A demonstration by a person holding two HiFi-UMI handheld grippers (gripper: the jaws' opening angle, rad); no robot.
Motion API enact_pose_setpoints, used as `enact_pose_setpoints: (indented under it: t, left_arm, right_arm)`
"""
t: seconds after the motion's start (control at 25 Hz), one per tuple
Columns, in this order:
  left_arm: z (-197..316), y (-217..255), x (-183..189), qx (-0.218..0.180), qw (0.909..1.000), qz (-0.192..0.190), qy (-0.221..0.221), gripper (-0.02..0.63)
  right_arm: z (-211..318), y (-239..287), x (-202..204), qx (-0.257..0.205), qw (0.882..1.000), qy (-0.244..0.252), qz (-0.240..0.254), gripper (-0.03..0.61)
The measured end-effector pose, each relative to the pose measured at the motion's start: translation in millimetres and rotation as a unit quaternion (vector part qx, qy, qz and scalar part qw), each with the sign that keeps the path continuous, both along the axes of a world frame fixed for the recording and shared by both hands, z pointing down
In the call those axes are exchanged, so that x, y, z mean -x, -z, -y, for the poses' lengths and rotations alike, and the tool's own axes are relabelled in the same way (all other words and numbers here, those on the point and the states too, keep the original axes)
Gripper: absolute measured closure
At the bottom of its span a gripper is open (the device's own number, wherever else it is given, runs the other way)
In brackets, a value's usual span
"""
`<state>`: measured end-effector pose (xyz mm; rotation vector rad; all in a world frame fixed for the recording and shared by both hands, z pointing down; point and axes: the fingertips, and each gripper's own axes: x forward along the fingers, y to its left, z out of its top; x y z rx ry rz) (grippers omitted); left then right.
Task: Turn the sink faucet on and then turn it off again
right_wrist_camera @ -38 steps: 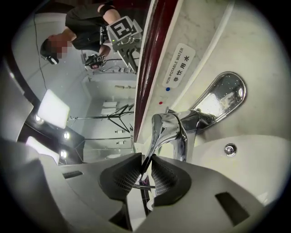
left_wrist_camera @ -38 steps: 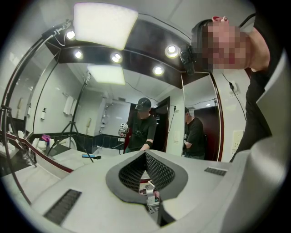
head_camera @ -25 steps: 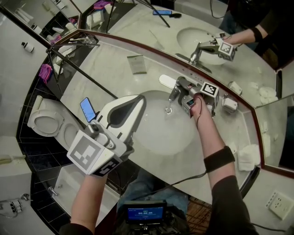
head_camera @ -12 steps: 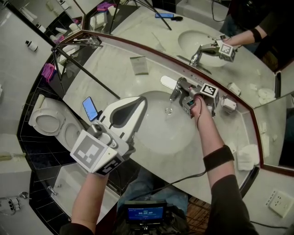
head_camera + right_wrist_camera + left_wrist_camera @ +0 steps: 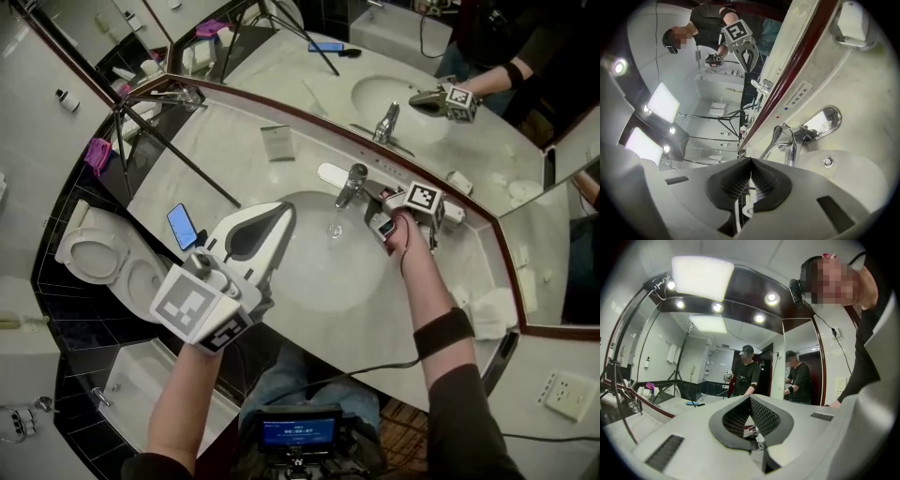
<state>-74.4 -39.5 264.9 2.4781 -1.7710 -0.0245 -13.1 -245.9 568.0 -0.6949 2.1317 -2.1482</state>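
Only faucet (image 5: 793, 140) top visible past newly shut, empty right hand-held gripper (image 5: 750, 164); left (image 5: 749, 400) shut.

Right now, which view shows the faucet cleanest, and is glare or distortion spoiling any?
Head view: even light, sharp, faucet clear, though the mirror doubles it. Right gripper view: fisheye warp at the edges; the faucet handle glints but reads fine. Left gripper view: light panel blows out white; faucet not made out.

right tool (image 5: 371, 202) — jaws just closed, empty, beside faucet (image 5: 352, 185) | left tool (image 5: 281, 217) over sink (image 5: 323, 277)
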Motion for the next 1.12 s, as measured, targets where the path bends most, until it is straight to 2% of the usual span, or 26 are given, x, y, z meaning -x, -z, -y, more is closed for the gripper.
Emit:
enact_pose_setpoints:
  t: [0.12, 0.2, 0.4, 0.8, 1.12]
  left_arm:
    - [-5.8, 4.2, -5.2, -0.003, 1.0, -0.004, -0.003, 0.614]
    - [-9.5, 5.3, -7.2, -0.002, 1.0, -0.006, -0.004, 0.614]
    - [-19.7, 8.7, -6.1, 0.002, 0.9998, -0.018, -0.002, 0.614]
    - [-22.9, 1.5, -21.5, 0.005, 0.9995, -0.029, -0.013, 0.614]
    - [-21.4, -3.3, -32.1, 0.004, 0.9988, -0.036, -0.033, 0.614]
  right_arm:
    - [-8.8, 7.6, -20.1, -0.029, 0.999, 0.009, -0.015, 0.578]
    - [-20.4, 16.2, -32.7, -0.027, 1.0, 0.003, -0.006, 0.578]
    - [-52.8, 27.8, -80.1, -0.019, 0.998, -0.043, 0.034, 0.578]
    - [-114.1, 28.1, -198.2, -0.027, 0.992, -0.118, 0.041, 0.577]
    - [-151.6, 31.0, -267.6, -0.026, 0.98, -0.192, 0.049, 0.577]
